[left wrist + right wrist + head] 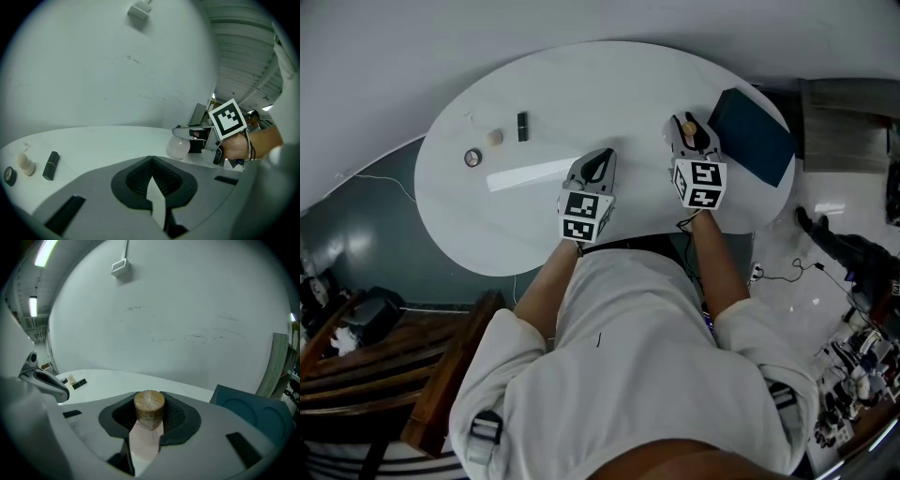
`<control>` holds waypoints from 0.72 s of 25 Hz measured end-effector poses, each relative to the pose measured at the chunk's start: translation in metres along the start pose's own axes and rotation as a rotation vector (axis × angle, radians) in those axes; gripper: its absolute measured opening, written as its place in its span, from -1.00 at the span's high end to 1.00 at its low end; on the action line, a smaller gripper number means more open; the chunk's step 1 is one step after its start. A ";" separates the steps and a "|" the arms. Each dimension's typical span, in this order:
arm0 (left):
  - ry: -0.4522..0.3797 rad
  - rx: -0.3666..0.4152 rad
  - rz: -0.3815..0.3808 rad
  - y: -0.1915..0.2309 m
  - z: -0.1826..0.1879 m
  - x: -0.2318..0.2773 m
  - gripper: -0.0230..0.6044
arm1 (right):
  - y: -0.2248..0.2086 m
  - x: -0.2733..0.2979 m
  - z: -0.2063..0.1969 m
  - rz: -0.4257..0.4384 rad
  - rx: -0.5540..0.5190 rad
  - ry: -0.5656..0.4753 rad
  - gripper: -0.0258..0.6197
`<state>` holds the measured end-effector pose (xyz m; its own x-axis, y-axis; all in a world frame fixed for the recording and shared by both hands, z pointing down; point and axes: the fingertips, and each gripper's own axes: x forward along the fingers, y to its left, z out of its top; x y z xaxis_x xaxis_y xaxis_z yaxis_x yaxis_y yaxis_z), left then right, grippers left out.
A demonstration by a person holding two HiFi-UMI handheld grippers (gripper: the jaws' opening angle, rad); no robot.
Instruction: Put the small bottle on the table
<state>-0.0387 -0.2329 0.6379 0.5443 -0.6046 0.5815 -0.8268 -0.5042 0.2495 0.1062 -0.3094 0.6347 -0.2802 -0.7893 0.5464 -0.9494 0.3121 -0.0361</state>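
The small bottle (149,409) has a round wooden cap and a pale pink frosted body (178,147). My right gripper (150,420) is shut on it just under the cap, over the right part of the white table (609,89). The left gripper view shows the bottle's base close to the tabletop; I cannot tell if it touches. In the head view the cap (690,127) shows between the right gripper's (692,131) jaws. My left gripper (602,161) hovers at the table's front middle, its ribbed pads (140,176) together with nothing between them.
A dark blue box (753,136) lies just right of the right gripper. At the left of the table are a black lipstick tube (522,126), a small corked bottle (495,138) and a round tin (473,157). A bright strip (530,174) crosses the tabletop.
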 end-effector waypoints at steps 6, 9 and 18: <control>0.011 0.002 -0.002 0.004 -0.003 -0.003 0.89 | -0.009 0.009 -0.008 -0.032 0.018 0.015 0.58; 0.014 0.003 0.001 0.006 -0.004 -0.004 0.89 | -0.012 0.012 -0.011 -0.044 0.023 0.023 0.57; 0.023 0.002 -0.002 0.002 -0.008 -0.004 0.89 | -0.012 0.014 -0.019 -0.052 0.013 0.036 0.56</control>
<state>-0.0432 -0.2268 0.6422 0.5422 -0.5897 0.5986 -0.8256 -0.5066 0.2487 0.1161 -0.3141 0.6582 -0.2250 -0.7846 0.5778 -0.9644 0.2640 -0.0170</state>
